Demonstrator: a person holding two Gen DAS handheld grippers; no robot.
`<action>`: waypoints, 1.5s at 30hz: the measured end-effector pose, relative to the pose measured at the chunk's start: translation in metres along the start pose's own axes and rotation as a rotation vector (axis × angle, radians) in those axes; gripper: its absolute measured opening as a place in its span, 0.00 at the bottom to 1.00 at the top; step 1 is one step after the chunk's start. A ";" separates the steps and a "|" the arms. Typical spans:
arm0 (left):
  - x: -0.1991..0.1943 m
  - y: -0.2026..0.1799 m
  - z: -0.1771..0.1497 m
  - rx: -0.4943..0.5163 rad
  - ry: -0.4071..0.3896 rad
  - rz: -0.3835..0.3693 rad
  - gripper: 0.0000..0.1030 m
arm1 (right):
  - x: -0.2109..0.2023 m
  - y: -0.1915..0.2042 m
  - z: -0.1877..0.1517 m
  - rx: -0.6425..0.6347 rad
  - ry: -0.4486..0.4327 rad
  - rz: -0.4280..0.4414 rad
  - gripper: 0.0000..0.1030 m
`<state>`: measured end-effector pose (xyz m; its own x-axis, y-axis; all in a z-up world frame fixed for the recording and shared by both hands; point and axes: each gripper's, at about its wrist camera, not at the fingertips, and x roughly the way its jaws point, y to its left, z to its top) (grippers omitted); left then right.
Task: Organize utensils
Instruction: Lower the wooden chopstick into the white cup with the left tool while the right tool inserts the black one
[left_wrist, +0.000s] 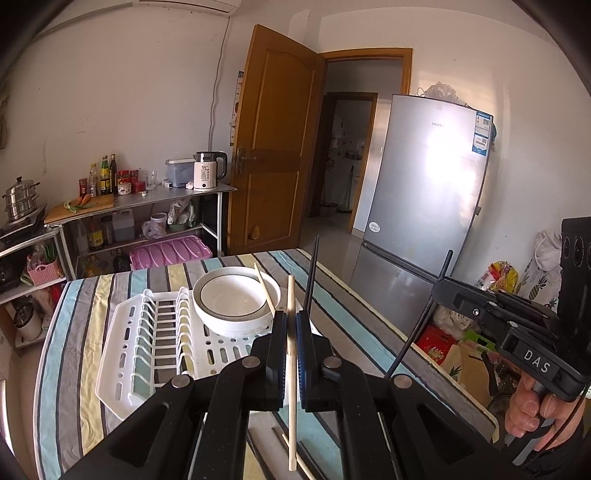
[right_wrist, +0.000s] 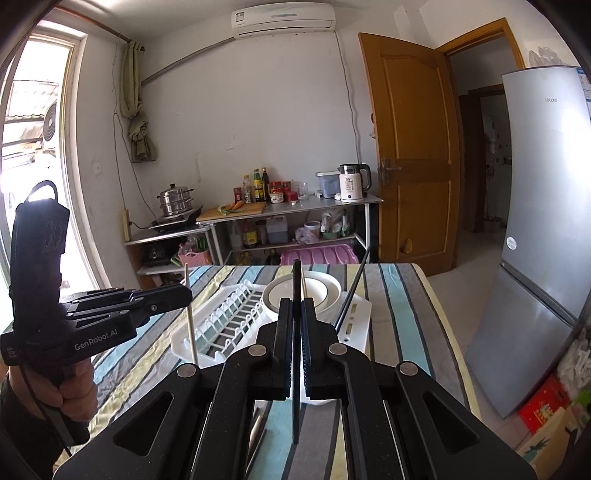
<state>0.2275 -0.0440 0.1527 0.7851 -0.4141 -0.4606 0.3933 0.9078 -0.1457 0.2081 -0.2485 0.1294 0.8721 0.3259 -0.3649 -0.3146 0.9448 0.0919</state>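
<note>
Left gripper (left_wrist: 290, 325) clamped on one wooden chopstick (left_wrist: 291, 373), stick upright between fingers, ends poking above and below. Right gripper (right_wrist: 296, 314) clamped on one black chopstick (right_wrist: 296, 369), likewise upright. One more wooden chopstick (left_wrist: 264, 288) leans in one white bowl (left_wrist: 236, 304) ahead of fingers, bowl sitting on one white dish rack (left_wrist: 147, 343). One more black chopstick (right_wrist: 351, 291) leans right of fingers. Striped tablecloth (left_wrist: 74, 369) beneath.

Ahead of my claws the white bowl (left_wrist: 236, 304) sits on the dish rack (left_wrist: 147, 343) (chopstick leaning inside), while striped tablecloth (left_wrist: 74, 332) left of the rack lies bare.
</note>
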 end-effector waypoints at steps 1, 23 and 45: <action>0.005 -0.001 0.006 0.000 -0.002 -0.007 0.04 | 0.002 -0.001 0.005 -0.001 -0.006 0.000 0.04; 0.121 0.015 0.072 -0.055 -0.048 -0.055 0.04 | 0.063 -0.037 0.057 0.038 -0.058 -0.015 0.04; 0.205 0.030 0.023 -0.065 0.113 -0.056 0.05 | 0.127 -0.066 0.028 0.083 0.080 -0.030 0.04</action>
<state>0.4111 -0.1035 0.0745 0.7025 -0.4576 -0.5450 0.4003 0.8873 -0.2291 0.3502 -0.2683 0.1028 0.8469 0.2967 -0.4413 -0.2538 0.9548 0.1548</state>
